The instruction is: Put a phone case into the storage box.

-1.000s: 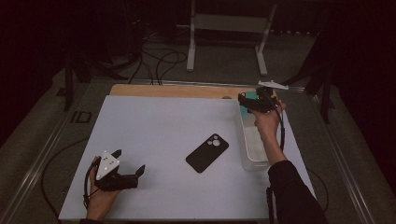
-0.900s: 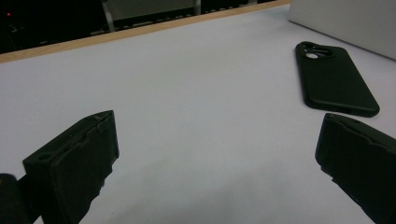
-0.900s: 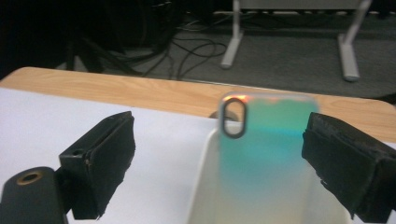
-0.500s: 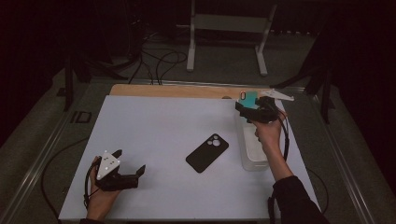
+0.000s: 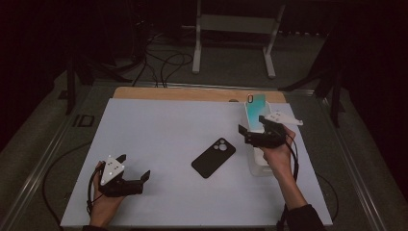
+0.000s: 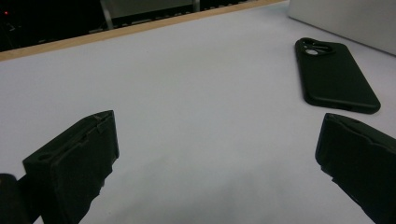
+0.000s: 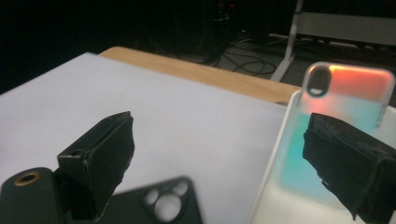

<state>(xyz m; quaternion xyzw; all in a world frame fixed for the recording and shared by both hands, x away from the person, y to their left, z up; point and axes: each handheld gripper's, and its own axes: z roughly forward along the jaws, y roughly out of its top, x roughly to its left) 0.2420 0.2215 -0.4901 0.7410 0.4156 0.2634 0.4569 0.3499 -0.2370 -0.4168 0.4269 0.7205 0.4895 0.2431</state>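
the iridescent case point(image 5: 255, 113) leans in the far end of the clear bin point(image 5: 255, 166) at the right edge of the white mat point(image 5: 168, 125), its camera cutout up and its teal and orange face toward you; in the right gripper view point(image 7: 345, 116) it stands propped against the bin's far wall. your right gripper point(image 5: 251, 134) hangs just over the bin's left rim, in front of that case, jaws spread wide and holding nothing; one jaw is over the mat, the other over the bin. just left of the bin, near the middle of the mat, the black case point(image 5: 213, 157) lies flat and slanted, its camera holes toward the far right. it shows again at the bottom of the right gripper view point(image 7: 159, 205), below the jaws, and at the upper right of the left gripper view point(image 6: 334, 77). your left gripper point(image 5: 132, 175) rests on the mat's near left part, well apart from both cases, jaws open and empty, pointing toward the black case. beyond the mat, a strip of wooden tabletop point(image 5: 192, 94) runs along the far edge.
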